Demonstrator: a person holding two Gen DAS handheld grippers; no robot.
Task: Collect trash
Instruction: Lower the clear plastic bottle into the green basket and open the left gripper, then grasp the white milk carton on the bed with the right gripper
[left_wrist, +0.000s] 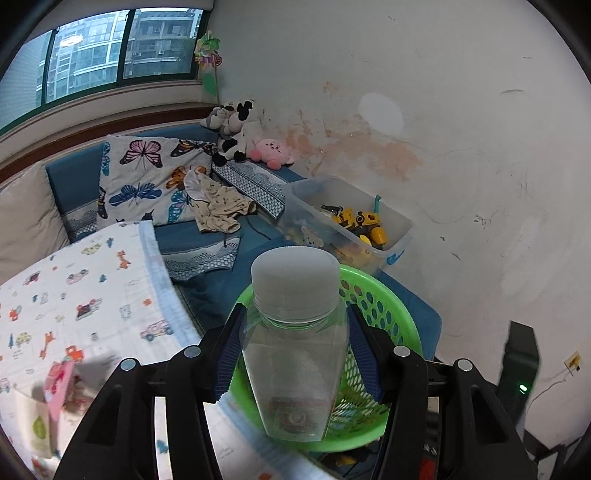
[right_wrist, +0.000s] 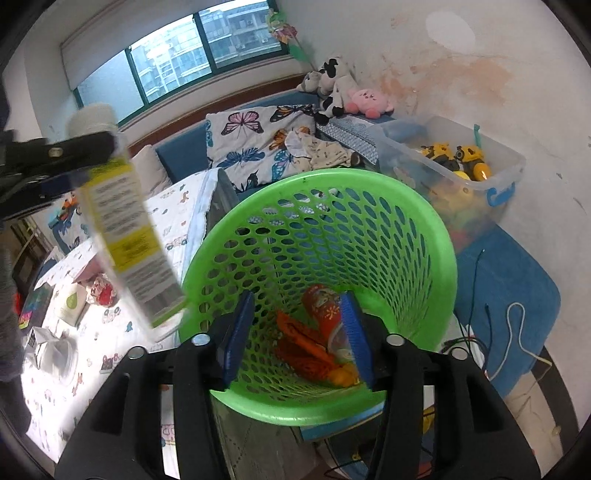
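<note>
My left gripper (left_wrist: 295, 332) is shut on a clear plastic bottle (left_wrist: 295, 362) with a white cap, held upright above the near rim of the green basket (left_wrist: 391, 306). The right wrist view shows the same bottle (right_wrist: 125, 236) with its yellow label, held by the left gripper (right_wrist: 55, 158) to the left of the green basket (right_wrist: 424, 236). My right gripper (right_wrist: 295, 332) is open and empty over the basket's mouth. Inside the basket lie a red cup (right_wrist: 323, 306) and an orange wrapper (right_wrist: 306, 347).
A table with a cartoon-print cloth (right_wrist: 110, 339) holds a small white carton (right_wrist: 70, 304), a red wrapper (right_wrist: 103, 290) and crumpled plastic (right_wrist: 51, 347). A clear bin of yellow toys (right_wrist: 454, 162) stands behind the basket on a blue couch. Cables (right_wrist: 513, 332) lie at the right.
</note>
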